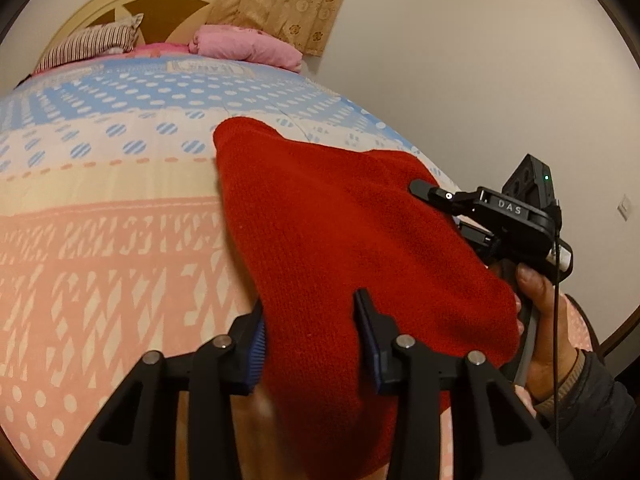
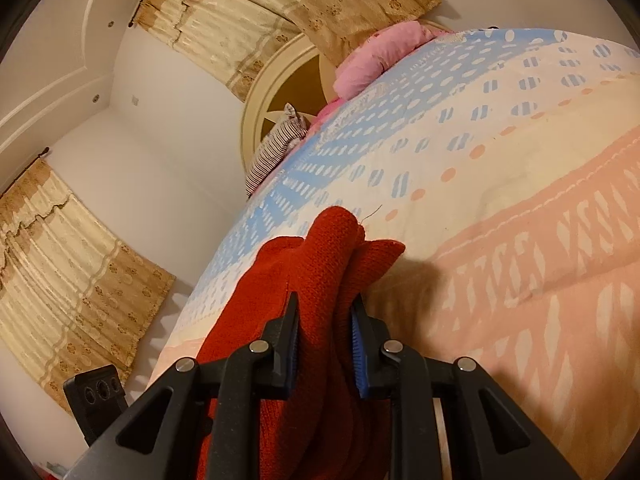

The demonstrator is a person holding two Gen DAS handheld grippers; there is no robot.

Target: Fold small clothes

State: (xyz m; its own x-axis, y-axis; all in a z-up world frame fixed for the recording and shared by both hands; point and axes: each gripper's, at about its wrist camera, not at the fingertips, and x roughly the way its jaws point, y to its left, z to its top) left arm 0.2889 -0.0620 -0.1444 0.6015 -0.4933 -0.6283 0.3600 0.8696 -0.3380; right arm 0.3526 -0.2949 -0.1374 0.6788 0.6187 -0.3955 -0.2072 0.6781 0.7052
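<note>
A red knit garment (image 1: pixel 340 220) hangs stretched between my two grippers above a patterned bedspread (image 1: pixel 100 240). Its far tip seems to rest on the bed. In the left wrist view my left gripper (image 1: pixel 312 340) is shut on the near edge, and the cloth fills the gap between the blue pads. At the right, my right gripper (image 1: pixel 430 194), held by a person's hand (image 1: pixel 540 320), pinches the garment's other edge. In the right wrist view the right gripper (image 2: pixel 326 336) is shut on a bunched fold of the red garment (image 2: pixel 320 264). The left gripper's housing (image 2: pixel 96 396) shows at lower left.
A folded pink quilt (image 1: pixel 244 46) and a striped pillow (image 1: pixel 92 42) lie at the head of the bed by a cream headboard (image 1: pixel 160 0). Tan curtains (image 2: pixel 80 280) hang on the walls. A white wall (image 1: pixel 480 80) borders the bed's right side.
</note>
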